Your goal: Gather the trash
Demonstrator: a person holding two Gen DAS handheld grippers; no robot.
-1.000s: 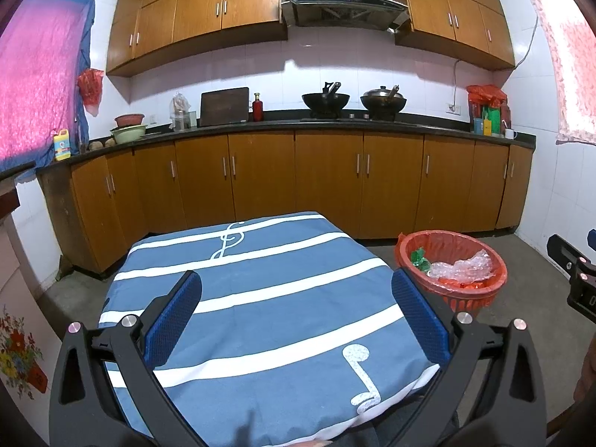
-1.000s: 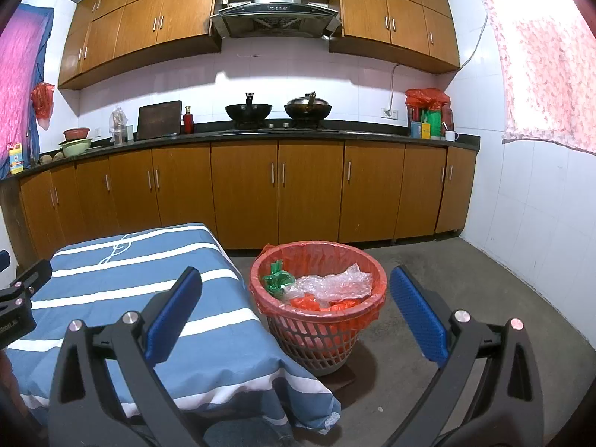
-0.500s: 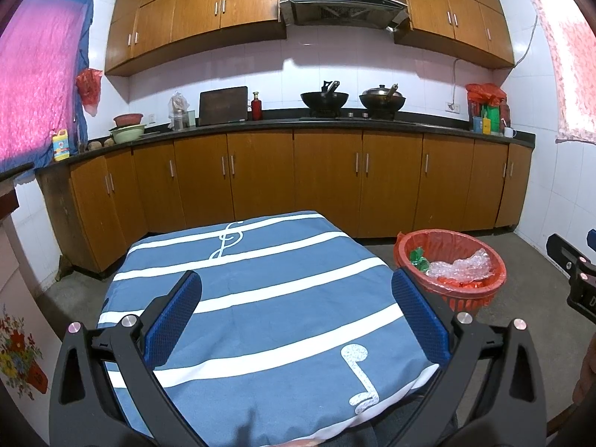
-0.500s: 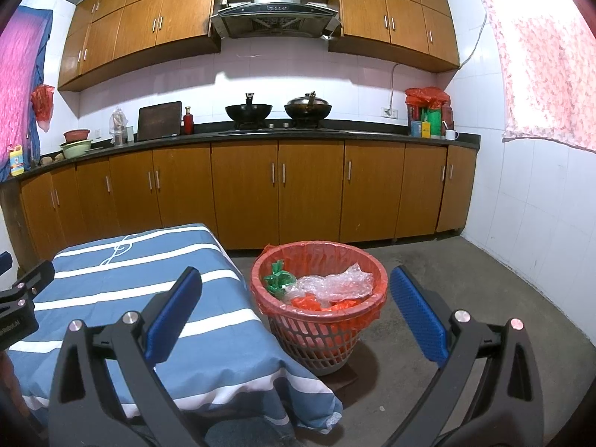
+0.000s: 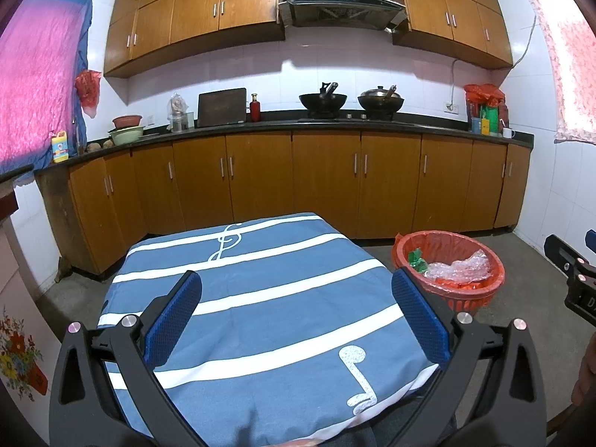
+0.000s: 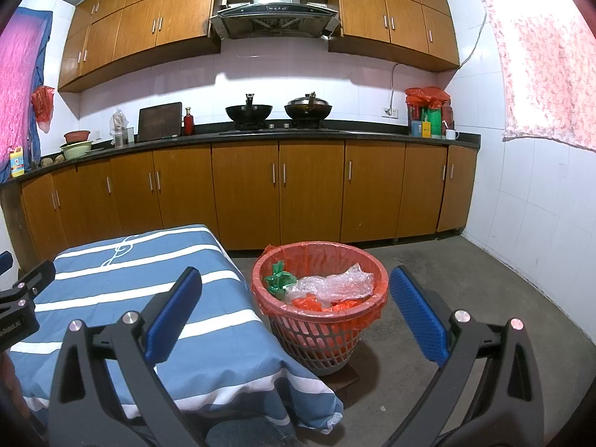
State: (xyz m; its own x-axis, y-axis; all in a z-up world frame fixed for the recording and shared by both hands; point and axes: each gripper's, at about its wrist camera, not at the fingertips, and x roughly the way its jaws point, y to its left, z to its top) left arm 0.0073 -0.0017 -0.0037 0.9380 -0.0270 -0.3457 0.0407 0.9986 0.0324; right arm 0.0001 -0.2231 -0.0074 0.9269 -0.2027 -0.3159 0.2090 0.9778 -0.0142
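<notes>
A red basket [image 6: 319,329] lined with a red bag stands on the floor right of the table; it shows in the left wrist view too as the red basket [image 5: 467,300]. Inside lie clear bubble wrap [image 6: 335,284], a green wrapper [image 6: 277,280] and red scraps. My right gripper [image 6: 295,313] hangs open in front of the basket, nothing between its blue pads. My left gripper [image 5: 296,314] is open above the blue striped tablecloth [image 5: 260,298], also holding nothing. No loose trash shows on the cloth.
Wooden cabinets [image 6: 279,190] and a dark counter with two woks [image 6: 277,111] run along the back wall. Grey concrete floor [image 6: 465,290] lies right of the basket, bounded by a white tiled wall. A cupboard with a flower print [image 5: 16,357] stands left of the table.
</notes>
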